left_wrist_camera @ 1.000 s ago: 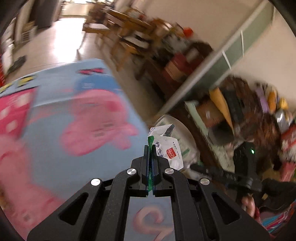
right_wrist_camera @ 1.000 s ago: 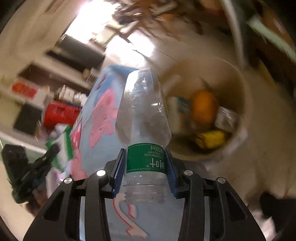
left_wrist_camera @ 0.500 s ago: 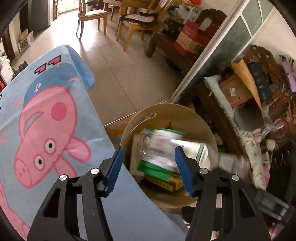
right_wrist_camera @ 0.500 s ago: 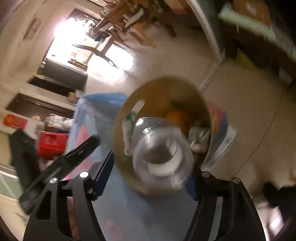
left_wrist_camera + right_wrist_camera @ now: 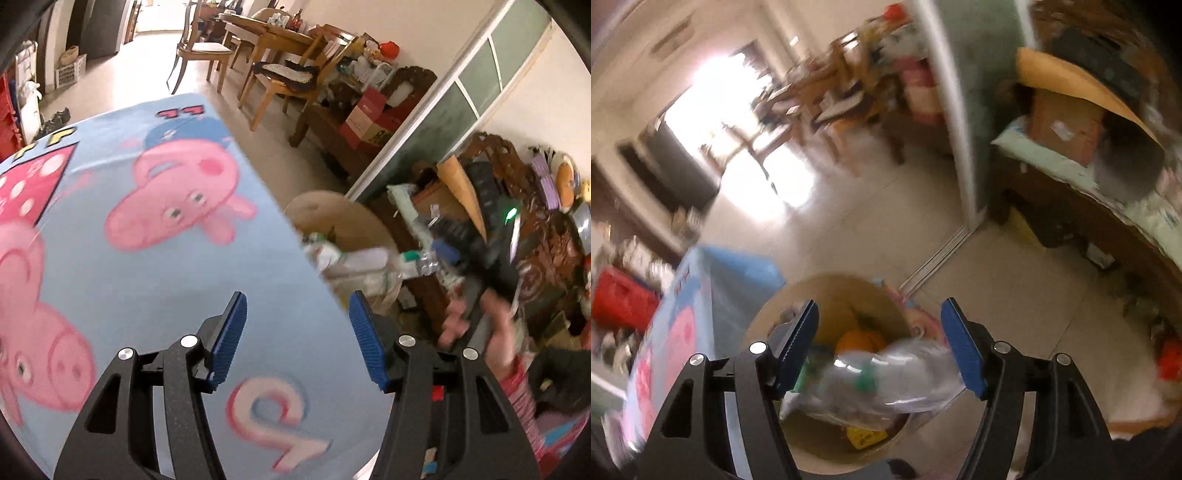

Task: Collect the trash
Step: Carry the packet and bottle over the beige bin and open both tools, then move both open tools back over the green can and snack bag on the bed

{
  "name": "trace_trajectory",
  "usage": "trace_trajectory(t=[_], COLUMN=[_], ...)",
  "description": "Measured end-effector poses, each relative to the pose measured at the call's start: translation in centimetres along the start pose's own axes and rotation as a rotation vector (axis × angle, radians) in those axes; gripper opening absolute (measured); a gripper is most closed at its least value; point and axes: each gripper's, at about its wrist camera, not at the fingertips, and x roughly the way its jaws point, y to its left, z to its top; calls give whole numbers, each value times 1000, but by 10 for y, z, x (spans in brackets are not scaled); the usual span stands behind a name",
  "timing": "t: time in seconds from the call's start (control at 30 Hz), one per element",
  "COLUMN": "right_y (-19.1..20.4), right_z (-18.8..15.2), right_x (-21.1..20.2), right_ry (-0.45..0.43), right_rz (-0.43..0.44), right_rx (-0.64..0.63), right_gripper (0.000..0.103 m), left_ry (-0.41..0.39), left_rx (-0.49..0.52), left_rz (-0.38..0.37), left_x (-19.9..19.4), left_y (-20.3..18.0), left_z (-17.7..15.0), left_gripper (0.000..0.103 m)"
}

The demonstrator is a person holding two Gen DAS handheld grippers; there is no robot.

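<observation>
The left gripper (image 5: 295, 338) is spread wide and holds nothing above the blue cartoon cloth (image 5: 155, 258) on the desk. The right gripper (image 5: 879, 343) is also wide apart over the round bin (image 5: 827, 295) on the floor. A clear plastic bottle (image 5: 886, 380), blurred, lies across the bin's trash, touching neither finger.
</observation>
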Motion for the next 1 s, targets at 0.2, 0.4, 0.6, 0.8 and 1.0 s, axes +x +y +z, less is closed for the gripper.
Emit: trace_trajectory(t=[0.2,0.4,0.6,0.8,1.0], right_y=[12,47,79,102,106], right_z=[-29,-71,-95,-113,-117], right_x=[-34,-47,-56,-36,0], right_ry=[-3,32,-21,-224,-104], right_rz=[46,95,72,-129,-98], right_rx=[-39,-119,-235,-488,-455], right_gripper=[66,66,66,72,72], left_ry=[-27,-31,-45,-54,-56], left_rx=[5,-44,-76,-122,-156], left_rz=[59,75,98,161,192], left_x=[-25,-44,-61,-68,-65], left_y=[16,40,61,85,99], left_z=[-39,-71,-101,-124,-121], left_gripper=[58,58,58,58,58])
